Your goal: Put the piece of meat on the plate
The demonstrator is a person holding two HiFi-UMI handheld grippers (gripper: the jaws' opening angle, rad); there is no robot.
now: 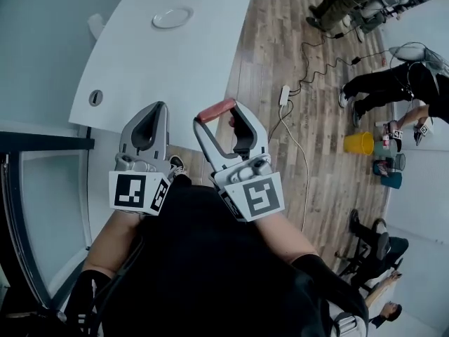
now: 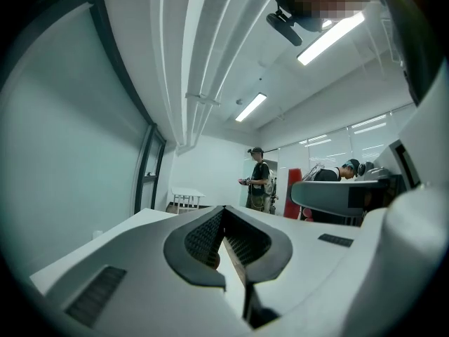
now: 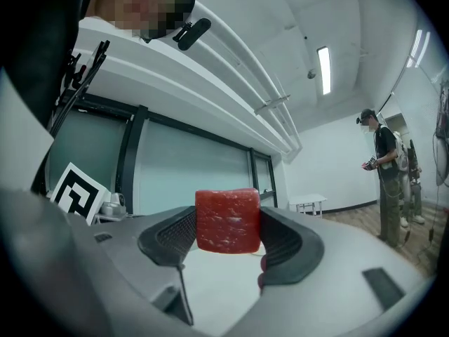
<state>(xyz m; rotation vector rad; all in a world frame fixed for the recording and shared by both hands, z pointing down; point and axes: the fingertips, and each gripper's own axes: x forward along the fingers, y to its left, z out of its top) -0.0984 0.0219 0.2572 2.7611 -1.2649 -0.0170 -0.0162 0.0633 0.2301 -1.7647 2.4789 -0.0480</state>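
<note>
The red piece of meat [image 1: 215,110] is clamped between the jaws of my right gripper [image 1: 219,114], held up in front of my chest, short of the table's near edge. In the right gripper view the meat [image 3: 226,220] is a red block with white marbling, squeezed between the dark ribbed pads [image 3: 177,234]. My left gripper [image 1: 149,112] is held beside it, jaws shut with nothing between them [image 2: 223,232]. A white plate [image 1: 172,17] sits far off on the white table [image 1: 140,76], near its far edge.
A round grommet [image 1: 95,97] is set in the table's left corner. To the right, wooden floor carries a power strip with cables [image 1: 285,95] and a yellow bucket [image 1: 358,143]. Several people stand or sit at the right. A glass partition [image 1: 42,202] runs along the left.
</note>
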